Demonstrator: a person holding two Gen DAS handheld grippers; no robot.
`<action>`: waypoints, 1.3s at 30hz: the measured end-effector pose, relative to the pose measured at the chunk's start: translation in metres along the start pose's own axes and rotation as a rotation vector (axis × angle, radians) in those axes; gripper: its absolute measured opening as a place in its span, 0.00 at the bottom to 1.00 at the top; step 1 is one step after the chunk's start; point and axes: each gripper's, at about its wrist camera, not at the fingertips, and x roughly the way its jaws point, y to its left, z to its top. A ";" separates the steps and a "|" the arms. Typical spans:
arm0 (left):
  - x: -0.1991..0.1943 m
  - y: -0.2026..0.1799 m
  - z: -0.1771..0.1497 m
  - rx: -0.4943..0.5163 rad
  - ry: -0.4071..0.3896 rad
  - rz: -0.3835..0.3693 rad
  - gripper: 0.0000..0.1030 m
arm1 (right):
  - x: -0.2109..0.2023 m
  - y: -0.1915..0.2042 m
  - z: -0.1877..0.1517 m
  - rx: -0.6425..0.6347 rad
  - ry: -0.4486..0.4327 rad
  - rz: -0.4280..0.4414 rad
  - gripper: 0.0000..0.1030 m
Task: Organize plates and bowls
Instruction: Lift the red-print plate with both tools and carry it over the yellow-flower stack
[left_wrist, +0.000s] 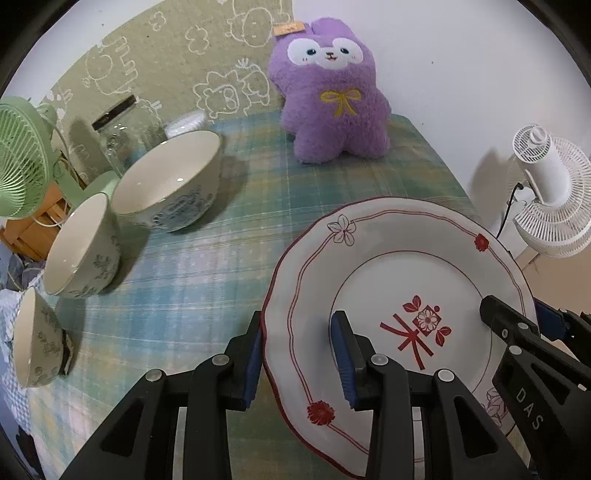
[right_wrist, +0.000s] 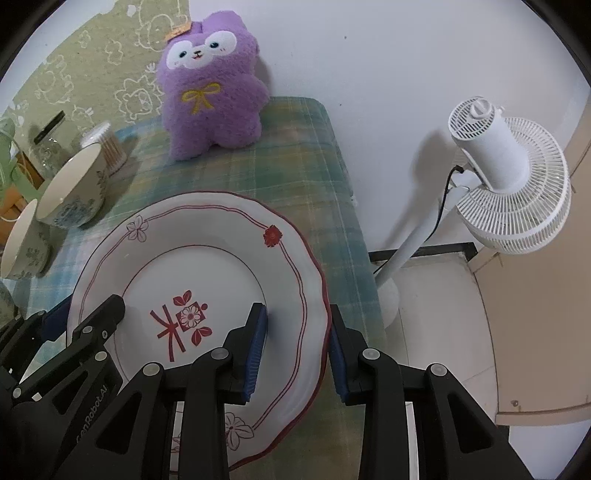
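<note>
Plaid green-blue cloth covers the bench (left_wrist: 207, 266), whose right edge drops off toward the floor, where a white standing fan (right_wrist: 506, 184) stands beside the wall. At the bench's far edge a purple plush toy (left_wrist: 332, 92) sits against the wall. The middle strip of cloth between the bowls and the plate lies bare.

Next in size, the white plate (left_wrist: 388, 266) with red rim line and flower marks sits tilted over the bench's right part, its right rim near the bench edge. The left hand-held gripper (left_wrist: 299, 354) is clamped on the plate's left rim, one blue pad beneath the rim and one on the plate's face. The right hand-held gripper (right_wrist: 297, 350) is clamped on the opposite rim in the same way.

Along the left side stand three bowls in a row: the large bowl (left_wrist: 170, 181) farthest, the middle bowl (left_wrist: 81, 247) just beside it, the small bowl (left_wrist: 35, 339) nearest, by the bench's left edge. Behind them are a glass jar (left_wrist: 125, 136) and a green fan (left_wrist: 22, 158).
</note>
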 end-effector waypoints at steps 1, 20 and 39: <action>-0.003 0.002 -0.001 0.000 -0.003 -0.002 0.34 | -0.004 0.001 -0.002 0.002 -0.003 -0.002 0.34; -0.080 0.035 -0.022 0.002 -0.082 -0.049 0.34 | -0.088 0.029 -0.026 0.038 -0.091 -0.051 0.34; -0.147 0.052 -0.051 0.047 -0.148 -0.100 0.34 | -0.170 0.044 -0.064 0.095 -0.165 -0.114 0.34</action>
